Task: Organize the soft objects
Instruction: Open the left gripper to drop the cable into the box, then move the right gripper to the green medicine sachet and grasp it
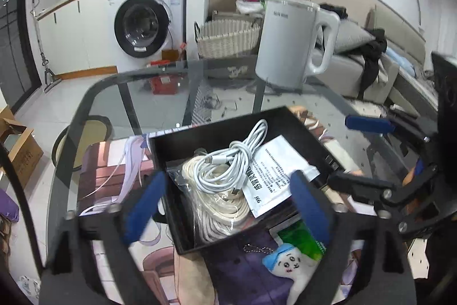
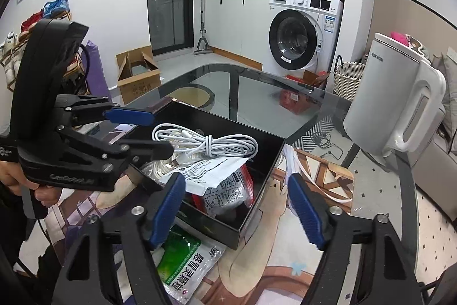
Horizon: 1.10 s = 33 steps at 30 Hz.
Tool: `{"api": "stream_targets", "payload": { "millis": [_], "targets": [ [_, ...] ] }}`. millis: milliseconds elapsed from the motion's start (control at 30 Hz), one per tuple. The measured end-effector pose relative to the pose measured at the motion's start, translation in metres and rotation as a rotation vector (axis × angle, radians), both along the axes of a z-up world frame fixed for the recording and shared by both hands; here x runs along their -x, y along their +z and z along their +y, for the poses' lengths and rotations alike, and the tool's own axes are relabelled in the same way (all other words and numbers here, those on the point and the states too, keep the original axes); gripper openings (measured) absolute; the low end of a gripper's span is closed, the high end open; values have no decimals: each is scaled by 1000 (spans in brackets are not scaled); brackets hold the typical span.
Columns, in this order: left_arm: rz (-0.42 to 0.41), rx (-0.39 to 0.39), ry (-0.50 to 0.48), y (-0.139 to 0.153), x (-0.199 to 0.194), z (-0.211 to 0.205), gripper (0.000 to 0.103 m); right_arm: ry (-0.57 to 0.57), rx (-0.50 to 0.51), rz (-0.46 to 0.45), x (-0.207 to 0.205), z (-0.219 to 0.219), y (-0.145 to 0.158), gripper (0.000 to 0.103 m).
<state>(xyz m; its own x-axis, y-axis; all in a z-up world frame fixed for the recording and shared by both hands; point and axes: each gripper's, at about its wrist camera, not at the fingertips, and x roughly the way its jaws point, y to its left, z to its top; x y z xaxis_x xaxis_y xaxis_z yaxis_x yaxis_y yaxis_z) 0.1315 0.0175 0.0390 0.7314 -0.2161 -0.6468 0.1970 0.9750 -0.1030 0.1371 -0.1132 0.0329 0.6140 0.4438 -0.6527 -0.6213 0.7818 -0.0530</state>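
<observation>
Black box [image 1: 308, 130] on my glass worktop [image 1: 160, 93] already holds cables; both sets of fingers hang open, empty. Plush toy [image 1: 288, 267] lies outside it (near the left gripper [image 1: 225, 205]), and its chain could snag the rim.

left tongs [image 1: 225, 205] spread wide, right tongs [image 2: 237, 207] spread wide, both empty

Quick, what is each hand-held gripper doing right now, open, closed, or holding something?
Left hand-held gripper: open, holding nothing, over the black box.
Right hand-held gripper: open, holding nothing, near the box's front corner.
</observation>
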Motion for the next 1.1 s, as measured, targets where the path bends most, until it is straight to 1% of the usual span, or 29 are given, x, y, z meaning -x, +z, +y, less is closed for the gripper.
{"api": "stream_targets", "payload": {
  "millis": [33, 100, 167, 233, 367, 567, 667, 733, 867, 1100],
  "targets": [
    [-16, 7, 6, 2, 4, 2, 99, -1, -9, 1, 2, -1, 0, 87],
    [-34, 16, 20, 5, 11, 4, 103, -2, -14, 3, 6, -3, 0, 91],
    [-59, 13, 36, 7, 18, 6, 103, -13, -16, -4, 12, -5, -1, 101],
    [-75, 1, 45, 8, 26, 7, 103, -29, -12, -9, 16, -7, -1, 102],
    [-86, -13, 38, 8, 44, 6, 103, -51, -2, -19, 29, -13, -2, 102],
    [-72, -20, 28, -1, 64, 1, 103, -89, 2, 1, 49, -29, -13, 102],
    [-52, -15, 17, -8, 70, -3, 103, -97, 14, 13, 58, -34, -21, 102],
    [-39, -29, 8, -14, 75, -9, 103, -94, 21, 28, 61, -36, -24, 102],
    [-14, -25, -21, -22, 79, -20, 103, -85, 34, 28, 66, -39, -22, 102],
    [44, -35, -70, -37, 78, -39, 103, -119, 29, 45, 64, -52, -25, 102]
  ]
}}
